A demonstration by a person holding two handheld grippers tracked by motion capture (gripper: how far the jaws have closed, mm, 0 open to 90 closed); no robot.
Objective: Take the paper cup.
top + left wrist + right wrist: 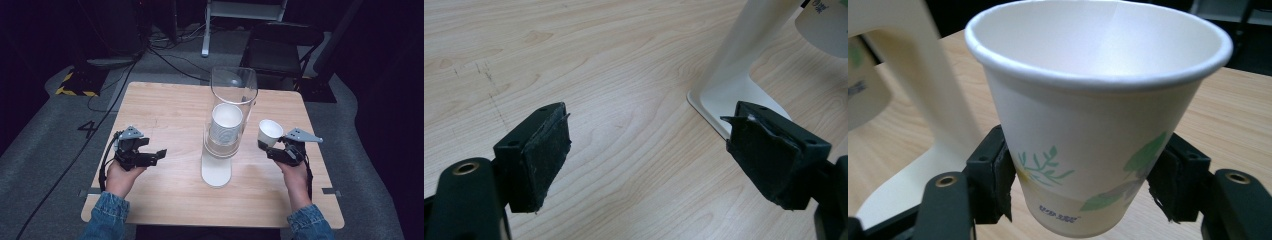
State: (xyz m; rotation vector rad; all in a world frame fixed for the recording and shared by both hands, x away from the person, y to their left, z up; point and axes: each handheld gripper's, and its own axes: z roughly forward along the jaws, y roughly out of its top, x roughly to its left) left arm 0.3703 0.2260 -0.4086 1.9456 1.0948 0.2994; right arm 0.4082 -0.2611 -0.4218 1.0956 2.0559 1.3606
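Looking down from the high view, I have the right tongs (272, 146) clamped low on a paper cup (270, 132), lifted off the wooden surface (170, 112) just right of the cup dispenser (227, 127), a clear tube on a white stand holding a stack of cups. The left tongs (152, 156) rest wide and empty near the left side. My worry: swinging the cup back toward the tube could knock that tall, narrow stand over.

From the left gripper view, both worn, frayed black pads (544, 150) gape over pale wood grain, beside the stand's smooth white foot (729, 97).

From the right gripper view, thin, tapered paper with a rolled rim and leaf print sits between the pads (1000, 185); squeezing harder could buckle the wall, and the low grip may let it tip.
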